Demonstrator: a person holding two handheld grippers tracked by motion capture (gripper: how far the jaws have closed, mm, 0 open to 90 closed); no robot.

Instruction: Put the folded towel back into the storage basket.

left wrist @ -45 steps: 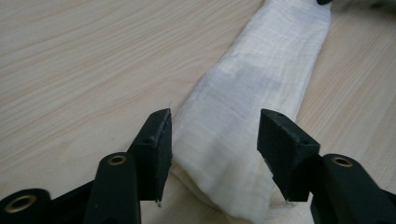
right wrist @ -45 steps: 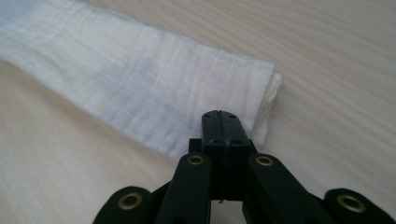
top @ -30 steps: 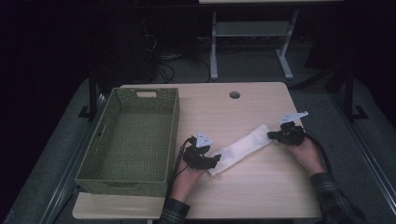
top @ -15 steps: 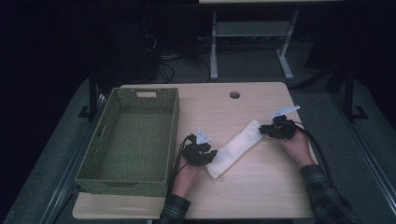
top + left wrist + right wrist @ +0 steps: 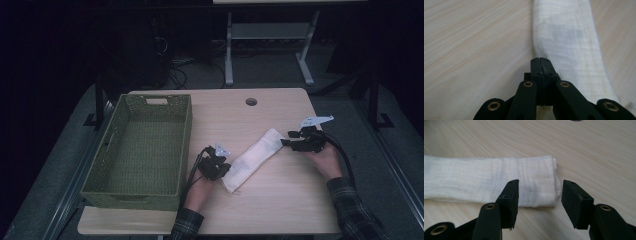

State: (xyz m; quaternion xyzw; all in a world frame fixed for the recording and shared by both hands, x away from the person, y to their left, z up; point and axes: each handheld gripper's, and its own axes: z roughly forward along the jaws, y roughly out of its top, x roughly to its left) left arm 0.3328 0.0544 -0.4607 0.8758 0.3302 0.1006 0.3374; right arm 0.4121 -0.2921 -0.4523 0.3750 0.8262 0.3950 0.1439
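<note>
A long folded white cloth [image 5: 252, 157] lies slantwise on the wooden table [image 5: 280, 205]. My left gripper [image 5: 224, 169] is at its near end. In the left gripper view its jaws have just been closing and now meet on the cloth's [image 5: 571, 37] left edge; the left gripper [image 5: 540, 60] is shut on that edge. My right gripper [image 5: 286, 143] is at the far end. Its jaws have just been opening, and the right gripper [image 5: 539, 192] stands open, its fingers astride the cloth's [image 5: 486, 180] end without pressing on it.
A green woven basket [image 5: 184, 145] stands on the table's left side, just left of my left hand. A round cable hole [image 5: 251, 101] is in the table's far middle. Beyond the table are desk legs and cables on a dark floor.
The right gripper has let go of the cloth's far end and opened. The left gripper has closed at the near end. The cloth's far end now lies a little farther left.
</note>
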